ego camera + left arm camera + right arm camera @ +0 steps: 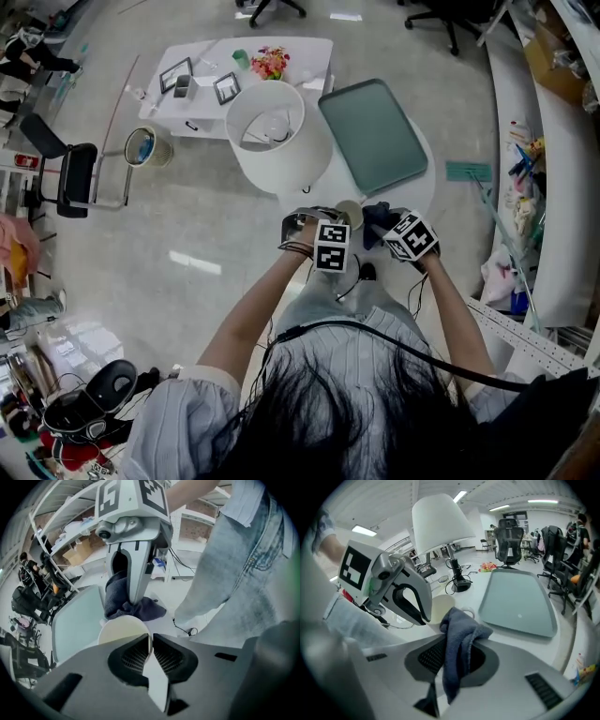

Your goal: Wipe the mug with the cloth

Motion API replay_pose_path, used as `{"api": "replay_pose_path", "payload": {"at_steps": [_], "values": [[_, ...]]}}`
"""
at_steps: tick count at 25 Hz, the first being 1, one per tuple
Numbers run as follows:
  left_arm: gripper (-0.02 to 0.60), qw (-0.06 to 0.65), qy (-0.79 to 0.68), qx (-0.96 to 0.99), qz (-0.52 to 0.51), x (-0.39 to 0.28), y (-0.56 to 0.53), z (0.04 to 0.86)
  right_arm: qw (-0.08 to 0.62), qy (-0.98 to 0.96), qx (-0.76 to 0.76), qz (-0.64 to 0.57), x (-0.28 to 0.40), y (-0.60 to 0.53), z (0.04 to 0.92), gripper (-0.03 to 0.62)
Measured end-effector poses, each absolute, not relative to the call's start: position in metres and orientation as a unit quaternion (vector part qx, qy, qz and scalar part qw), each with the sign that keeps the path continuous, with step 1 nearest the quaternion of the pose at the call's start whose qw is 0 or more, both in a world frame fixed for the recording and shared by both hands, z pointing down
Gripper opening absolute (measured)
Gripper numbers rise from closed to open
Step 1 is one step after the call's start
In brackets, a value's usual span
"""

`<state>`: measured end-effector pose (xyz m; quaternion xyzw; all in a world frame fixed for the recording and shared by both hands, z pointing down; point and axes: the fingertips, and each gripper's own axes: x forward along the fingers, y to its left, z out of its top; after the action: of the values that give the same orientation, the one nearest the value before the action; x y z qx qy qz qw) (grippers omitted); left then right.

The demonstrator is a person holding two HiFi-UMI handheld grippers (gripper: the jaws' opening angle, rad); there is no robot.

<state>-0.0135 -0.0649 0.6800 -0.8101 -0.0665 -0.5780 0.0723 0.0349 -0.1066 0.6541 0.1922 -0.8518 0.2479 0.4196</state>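
A cream mug (pixel 349 213) stands near the front edge of the white round table (pixel 424 187). My left gripper (pixel 151 642) is shut on the mug's (pixel 123 631) rim, one pad inside and one outside. The dark blue cloth (pixel 459 639) hangs bunched between the pads of my right gripper (pixel 457 652), which is shut on it. In the head view the right gripper (pixel 384 225) holds the cloth (pixel 378 217) just right of the mug, close to its side. Whether cloth and mug (pixel 442 607) touch is hidden.
A teal tray (pixel 373 133) lies on the table behind the mug. A white lamp shade (pixel 277 131) stands to its left, over a black cable. A low white table (pixel 300 56) with frames and flowers is farther back. Shelving runs along the right.
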Motion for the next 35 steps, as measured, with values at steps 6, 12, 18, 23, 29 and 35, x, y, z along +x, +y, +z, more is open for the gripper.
{"api": "replay_pose_path", "payload": {"at_steps": [6, 12, 18, 23, 29, 35], "values": [[0.045, 0.120, -0.110, -0.787, -0.595, -0.016, -0.064, 0.682, 0.473, -0.851, 0.153, 0.171, 0.036, -0.123, 0.649, 0.080], [0.046, 0.171, -0.146, -0.765, -0.604, -0.016, -0.065, 0.683, 0.562, -0.824, 0.055, 0.049, 0.039, -0.133, 0.640, 0.080], [0.046, 0.189, -0.171, -0.754, -0.605, -0.017, -0.065, 0.684, 0.604, -0.797, 0.006, -0.011, 0.045, -0.139, 0.641, 0.080], [0.048, 0.161, -0.122, -0.777, -0.597, -0.013, -0.069, 0.682, 0.589, -0.808, 0.025, 0.007, 0.043, -0.139, 0.639, 0.080], [0.048, 0.117, -0.064, -0.806, -0.577, -0.012, -0.072, 0.668, 0.551, -0.829, 0.083, 0.053, 0.051, -0.137, 0.633, 0.080], [0.048, -0.004, 0.033, -0.848, -0.529, -0.015, -0.068, 0.652, 0.479, -0.847, 0.186, 0.134, 0.068, -0.130, 0.624, 0.080]]}}
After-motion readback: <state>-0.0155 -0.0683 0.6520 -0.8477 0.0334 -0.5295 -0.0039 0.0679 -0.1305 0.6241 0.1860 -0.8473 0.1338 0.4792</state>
